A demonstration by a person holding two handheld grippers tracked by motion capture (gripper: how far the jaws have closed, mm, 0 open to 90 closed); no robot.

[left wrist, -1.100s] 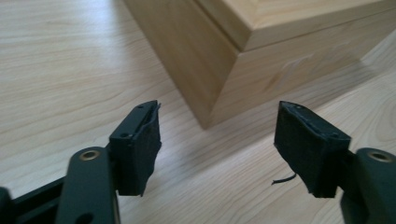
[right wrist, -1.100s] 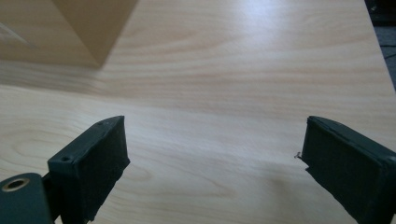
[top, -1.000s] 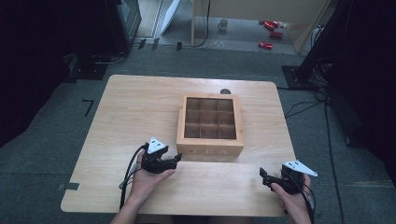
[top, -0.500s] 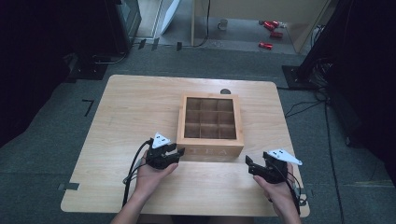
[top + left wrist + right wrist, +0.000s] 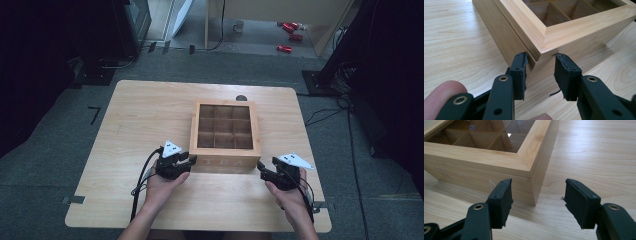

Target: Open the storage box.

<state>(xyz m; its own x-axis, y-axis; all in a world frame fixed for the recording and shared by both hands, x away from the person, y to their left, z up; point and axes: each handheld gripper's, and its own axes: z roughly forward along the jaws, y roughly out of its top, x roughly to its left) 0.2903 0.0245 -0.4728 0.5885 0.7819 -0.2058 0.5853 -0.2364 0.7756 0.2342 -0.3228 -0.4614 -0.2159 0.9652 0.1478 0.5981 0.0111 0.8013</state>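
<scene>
A square wooden box (image 5: pixel 225 106) with a glass lid over several compartments sits mid-table. My left gripper (image 5: pixel 189 160) is at its front left corner. In the left gripper view the jaws have just been closing, and the pads (image 5: pixel 520 71) now press the two faces of that corner (image 5: pixel 541 47), so the left gripper (image 5: pixel 541 65) is shut on the box. My right gripper (image 5: pixel 261 168) is by the front right corner. Its jaws have just been closing too; in the right gripper view the right gripper (image 5: pixel 539 192) straddles the box's corner (image 5: pixel 534 187) without touching it.
The light wooden table (image 5: pixel 150 110) has bare surface left of the box and in front of it, where both hands rest near the front edge. A small dark round mark (image 5: pixel 241 98) lies behind the box. Red items (image 5: pixel 290 35) lie on the far floor.
The right hand has moved left to the box's front right corner, its jaws narrowing. The left gripper has edged right onto the front left corner and closed.
</scene>
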